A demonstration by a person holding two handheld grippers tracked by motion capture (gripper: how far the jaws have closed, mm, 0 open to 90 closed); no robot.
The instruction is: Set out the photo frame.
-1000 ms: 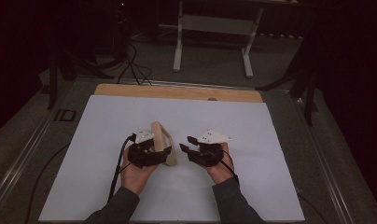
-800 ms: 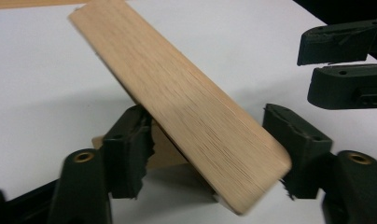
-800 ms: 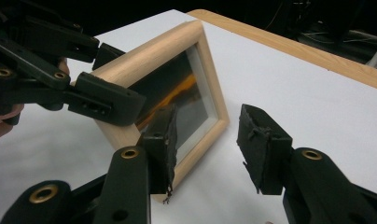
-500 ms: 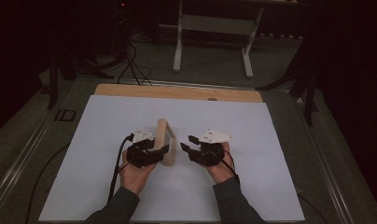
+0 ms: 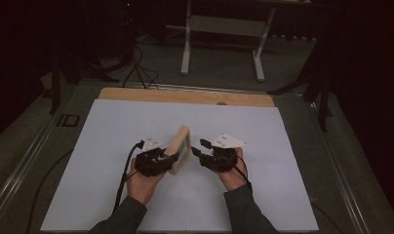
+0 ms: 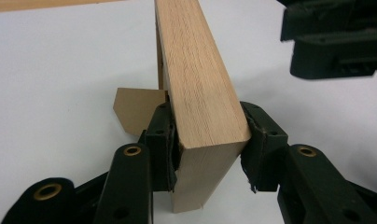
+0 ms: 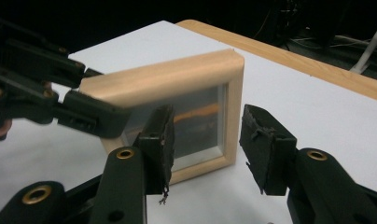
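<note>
White sheet [image 5: 112, 146] covers the table, wooden edge [image 5: 185, 96] at 12 o'clock, dark room behind. Left gripper [image 5: 166, 158] is clamped on the upright picture frame [image 5: 179, 148] mid-table; right gripper [image 5: 197, 148] sits unclenched at its 3 o'clock.

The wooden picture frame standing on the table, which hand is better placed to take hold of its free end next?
Right. The right tool is open and faces the glass front of the picture frame close by, while the left tool is already shut on the frame's near end, holding it upright on the white tabletop.
</note>
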